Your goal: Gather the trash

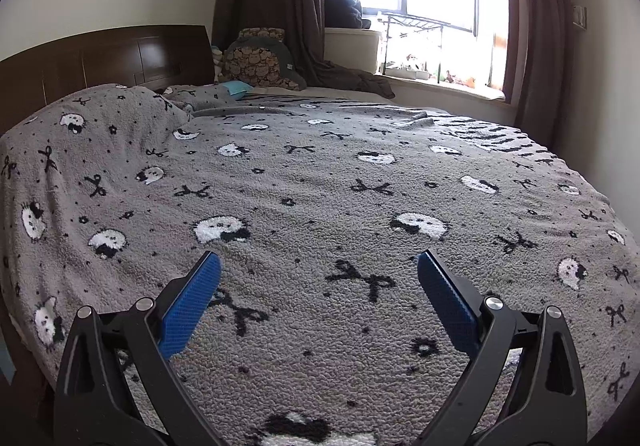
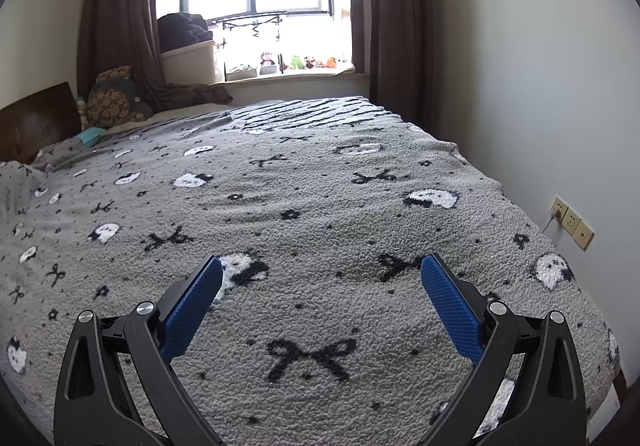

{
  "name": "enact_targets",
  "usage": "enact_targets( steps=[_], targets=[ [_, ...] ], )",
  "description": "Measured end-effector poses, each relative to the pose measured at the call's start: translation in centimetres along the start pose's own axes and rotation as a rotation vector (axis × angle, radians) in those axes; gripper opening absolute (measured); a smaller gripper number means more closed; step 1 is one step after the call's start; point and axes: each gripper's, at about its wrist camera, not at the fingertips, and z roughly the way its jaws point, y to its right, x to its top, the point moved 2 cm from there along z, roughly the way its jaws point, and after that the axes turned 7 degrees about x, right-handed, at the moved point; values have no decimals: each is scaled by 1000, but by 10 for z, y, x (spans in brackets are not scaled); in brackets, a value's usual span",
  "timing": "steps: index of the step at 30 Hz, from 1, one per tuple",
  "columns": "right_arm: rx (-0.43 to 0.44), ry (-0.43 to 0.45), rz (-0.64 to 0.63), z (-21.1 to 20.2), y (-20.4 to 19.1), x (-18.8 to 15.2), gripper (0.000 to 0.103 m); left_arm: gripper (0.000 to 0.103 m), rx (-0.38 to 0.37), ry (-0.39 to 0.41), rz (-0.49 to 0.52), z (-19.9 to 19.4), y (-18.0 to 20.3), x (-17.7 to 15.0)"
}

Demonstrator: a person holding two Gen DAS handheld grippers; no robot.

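Note:
My left gripper (image 1: 319, 266) hangs open over a grey fleece blanket (image 1: 320, 182) patterned with black bows and white cat faces; nothing lies between its blue pads (image 1: 192, 302). My right gripper (image 2: 322, 270) is open too, above the same blanket (image 2: 304, 190), closer to the bed's right side, and it holds nothing. A small teal item (image 1: 238, 88) rests far off by the pillows near the headboard, and it shows again as a teal patch (image 2: 90, 136) at the far left of the right wrist view. What that item is cannot be made out.
A dark wooden headboard (image 1: 100, 58) stands at the left. A patterned cushion (image 1: 256, 60) and brown curtains (image 1: 276, 6) sit by the window sill (image 2: 288, 76), which carries small toys and a box. The wall at right has sockets (image 2: 572, 222).

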Motion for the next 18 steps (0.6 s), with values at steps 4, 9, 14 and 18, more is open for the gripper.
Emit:
enact_targets(
  steps=[4, 9, 14, 18],
  targets=[
    [6, 7, 0, -3, -2, 2, 100, 89, -5, -4, 4, 0, 0, 0],
    [10, 10, -4, -5, -7, 4, 100, 90, -4, -5, -2, -1, -2, 1],
    [15, 10, -8, -5, -10, 5, 100, 92, 2, 0, -1, -2, -1, 3],
    [18, 13, -13, -6, -13, 6, 100, 92, 1, 2, 2, -3, 0, 4]
  ],
)
